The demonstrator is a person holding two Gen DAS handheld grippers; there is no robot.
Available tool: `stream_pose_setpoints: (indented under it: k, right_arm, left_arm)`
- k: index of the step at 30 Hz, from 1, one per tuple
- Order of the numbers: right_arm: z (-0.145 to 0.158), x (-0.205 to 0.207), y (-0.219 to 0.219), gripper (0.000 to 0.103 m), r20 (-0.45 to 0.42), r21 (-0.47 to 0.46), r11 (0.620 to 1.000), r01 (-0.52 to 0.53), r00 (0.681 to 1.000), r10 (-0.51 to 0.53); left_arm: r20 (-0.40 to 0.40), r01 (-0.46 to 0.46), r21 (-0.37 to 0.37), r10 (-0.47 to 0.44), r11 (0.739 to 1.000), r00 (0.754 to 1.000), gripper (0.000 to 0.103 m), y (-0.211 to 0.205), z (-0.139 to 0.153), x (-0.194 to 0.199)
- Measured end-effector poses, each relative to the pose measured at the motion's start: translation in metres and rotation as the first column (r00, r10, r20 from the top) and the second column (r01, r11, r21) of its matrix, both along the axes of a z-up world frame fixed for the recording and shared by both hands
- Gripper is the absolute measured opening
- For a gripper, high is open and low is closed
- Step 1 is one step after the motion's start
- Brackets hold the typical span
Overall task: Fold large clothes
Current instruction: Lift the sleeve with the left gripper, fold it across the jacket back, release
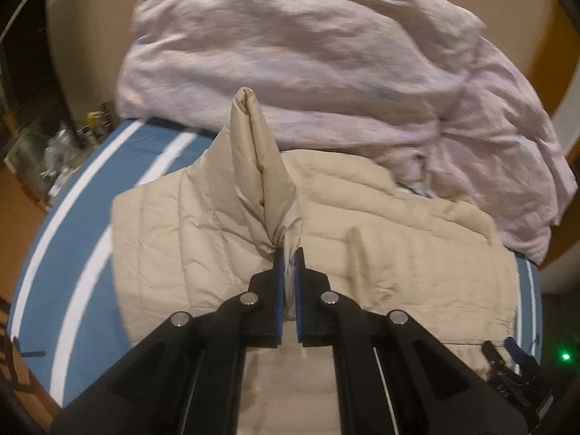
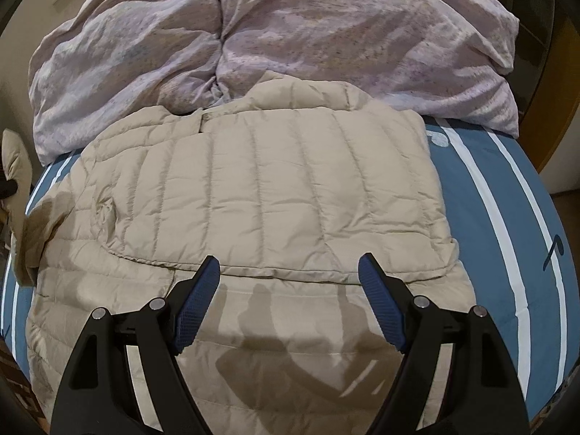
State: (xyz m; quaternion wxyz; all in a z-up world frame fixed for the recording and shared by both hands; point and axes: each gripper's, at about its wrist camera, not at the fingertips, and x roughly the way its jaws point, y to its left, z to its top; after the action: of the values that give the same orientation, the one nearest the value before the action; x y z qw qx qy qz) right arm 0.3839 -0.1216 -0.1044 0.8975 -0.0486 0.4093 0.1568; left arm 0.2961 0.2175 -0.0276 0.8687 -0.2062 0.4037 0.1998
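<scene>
Left gripper (image 1: 289, 253) pinches a raised fold of the beige quilted jacket (image 2: 261, 188) on the bed (image 2: 507, 217); right gripper (image 2: 289, 266) hovers open above the jacket.

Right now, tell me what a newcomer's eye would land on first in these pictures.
First, the beige quilted jacket spread across the middle of the blue striped bed. Next, the left gripper shut on a jacket sleeve that it holds up above the jacket. Behind lies a rumpled lilac duvet, while the right gripper hangs open over the jacket's near part.
</scene>
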Motion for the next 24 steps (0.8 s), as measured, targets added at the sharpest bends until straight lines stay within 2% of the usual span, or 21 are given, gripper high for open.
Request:
stream_pose_setpoints:
  k: [9,18,24]
  right_arm:
    - [0.000,0.004,-0.016,0.080,-0.011,0.029,0.999,0.040,0.999,-0.040]
    - [-0.002,0.009,-0.027,0.080,-0.022,0.053,0.996,0.071,0.997,-0.070]
    - [-0.003,0.013,-0.028,0.080,-0.027,0.066,0.995,0.068,0.997,-0.067]
  left_arm:
    - [0.030,0.166,-0.040,-0.165,0.985,0.986,0.005,-0.062,0.004,0.044]
    - [0.038,0.320,-0.083,-0.318,0.944,0.947,0.005,-0.122,0.000,0.077]
    - [0.025,0.381,-0.115,-0.381,0.917,0.924,0.006,-0.141,-0.007,0.087]
